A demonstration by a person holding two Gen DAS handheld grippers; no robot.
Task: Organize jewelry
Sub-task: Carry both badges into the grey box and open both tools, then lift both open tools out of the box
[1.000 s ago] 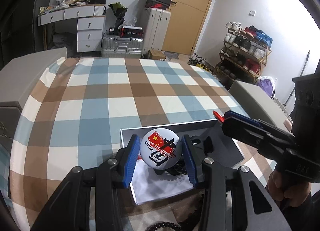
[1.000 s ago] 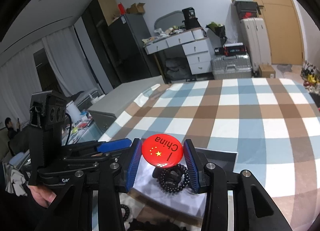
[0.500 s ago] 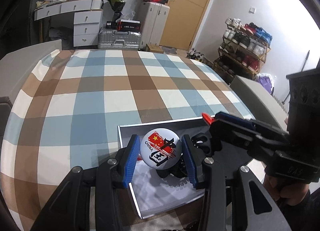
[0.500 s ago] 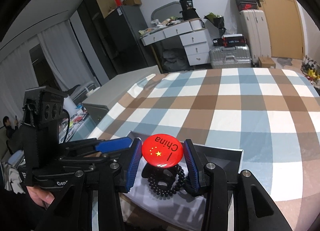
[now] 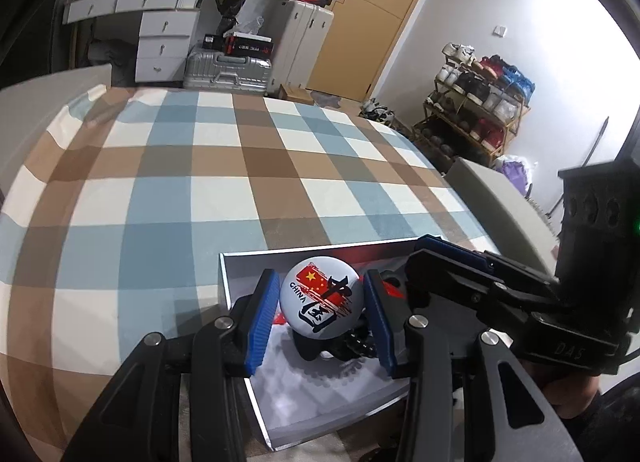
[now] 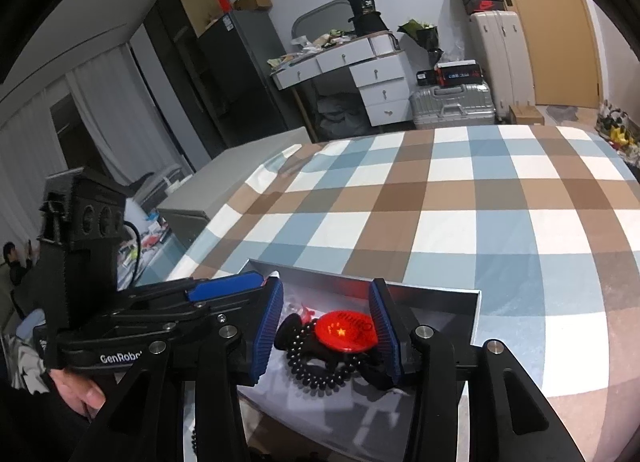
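Observation:
A white round badge (image 5: 322, 298) with a red flag and black brushwork sits between the blue pads of my left gripper (image 5: 320, 318), which is shut on it, over an open grey box (image 5: 304, 252). In the right wrist view, the jaws of my right gripper (image 6: 326, 326) are opening. The red badge (image 6: 346, 332) is blurred and has slipped low between them, free of the left pad. It lies on a black bead bracelet (image 6: 316, 366) inside the box (image 6: 432, 296). Each gripper reaches into the box from an opposite side.
The box rests on a blue, brown and white plaid bed cover (image 5: 180, 190). A white drawer desk (image 6: 376, 82), silver suitcases (image 5: 228, 70) and a shoe rack (image 5: 480, 110) stand beyond the bed. A hand (image 6: 76, 390) holds the left gripper's handle. More black beads (image 6: 194, 438) lie at the bottom edge.
The right jaws have widened and the red badge has dropped from between the pads onto the beads. Both grippers have sunk closer to the box. The left keeps its grip on the white badge.

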